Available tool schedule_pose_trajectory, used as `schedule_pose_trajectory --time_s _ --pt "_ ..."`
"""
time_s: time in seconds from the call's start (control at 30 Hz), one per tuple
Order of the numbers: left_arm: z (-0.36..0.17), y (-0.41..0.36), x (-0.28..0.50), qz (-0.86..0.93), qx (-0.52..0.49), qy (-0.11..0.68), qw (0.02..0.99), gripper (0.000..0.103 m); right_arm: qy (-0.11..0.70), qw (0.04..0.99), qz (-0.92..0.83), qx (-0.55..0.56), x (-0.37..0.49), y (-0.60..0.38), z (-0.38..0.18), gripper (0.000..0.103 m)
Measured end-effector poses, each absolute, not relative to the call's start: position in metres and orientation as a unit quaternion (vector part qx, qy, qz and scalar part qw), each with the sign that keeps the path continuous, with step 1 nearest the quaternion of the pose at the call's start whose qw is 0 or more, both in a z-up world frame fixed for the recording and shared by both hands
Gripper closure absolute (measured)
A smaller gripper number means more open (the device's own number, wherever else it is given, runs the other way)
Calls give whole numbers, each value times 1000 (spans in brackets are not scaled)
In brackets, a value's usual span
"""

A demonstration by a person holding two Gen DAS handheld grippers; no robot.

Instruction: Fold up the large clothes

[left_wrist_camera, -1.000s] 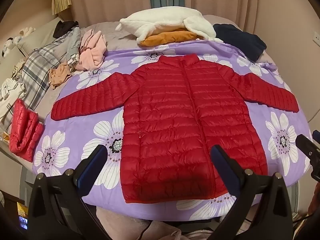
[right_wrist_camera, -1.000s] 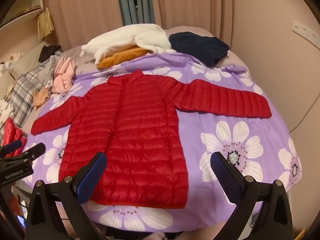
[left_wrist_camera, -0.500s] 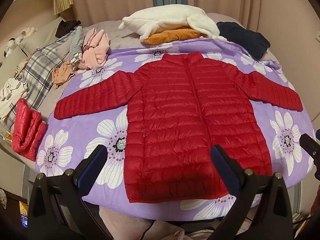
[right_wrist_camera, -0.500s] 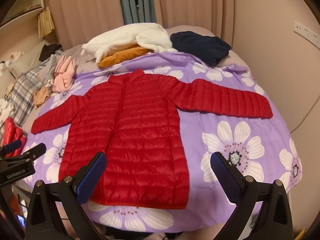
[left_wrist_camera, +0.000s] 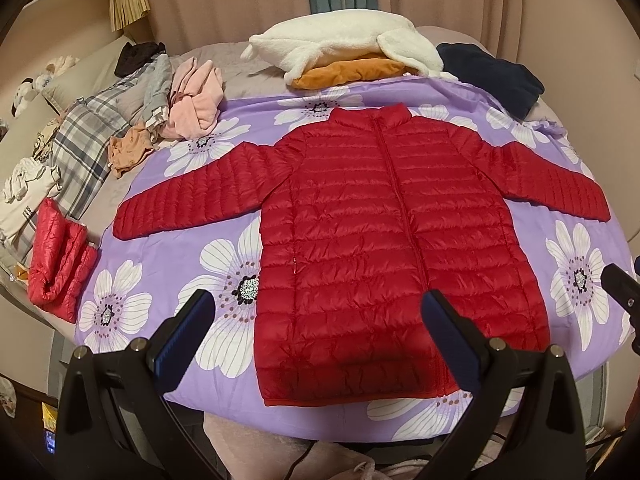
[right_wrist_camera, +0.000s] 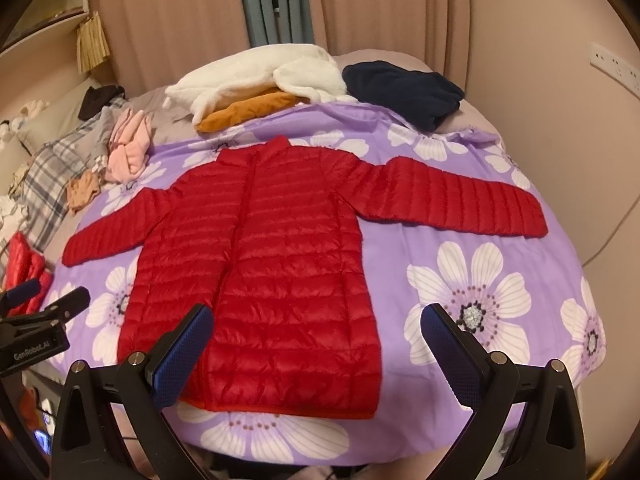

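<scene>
A red quilted puffer jacket [left_wrist_camera: 384,240] [right_wrist_camera: 272,264] lies flat and zipped on a purple flowered sheet [left_wrist_camera: 168,264] [right_wrist_camera: 472,280], both sleeves spread out to the sides, collar at the far end. My left gripper [left_wrist_camera: 320,316] hovers open above the jacket's near hem, holding nothing. My right gripper [right_wrist_camera: 316,328] is open too, over the hem's right side, with nothing between its fingers. The other gripper shows at each view's edge: the right one [left_wrist_camera: 620,292] and the left one [right_wrist_camera: 44,300].
Clothes ring the sheet: a white fleece [left_wrist_camera: 344,44] on an orange garment [left_wrist_camera: 348,72], a dark navy garment [left_wrist_camera: 492,76], pink clothes [left_wrist_camera: 196,100], a plaid item [left_wrist_camera: 80,148], and a folded red puffer [left_wrist_camera: 60,268] at the left. Curtains and a wall close the far side.
Both views have drifted slightly, so the jacket sits a little further right and higher in the left wrist view. The jacket itself lies unchanged and both grippers stay open.
</scene>
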State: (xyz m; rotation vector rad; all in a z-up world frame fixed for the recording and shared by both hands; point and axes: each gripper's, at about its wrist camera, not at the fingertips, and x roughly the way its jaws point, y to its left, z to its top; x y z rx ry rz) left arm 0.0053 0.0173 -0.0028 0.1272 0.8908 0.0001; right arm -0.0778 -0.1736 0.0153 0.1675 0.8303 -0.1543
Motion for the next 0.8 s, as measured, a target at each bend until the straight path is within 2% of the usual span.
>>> schedule_pose_trajectory --time_s 0.8 --pt "0 24 2 8 66 431 900 0 401 910 -67 81 -78 -174 15 1"
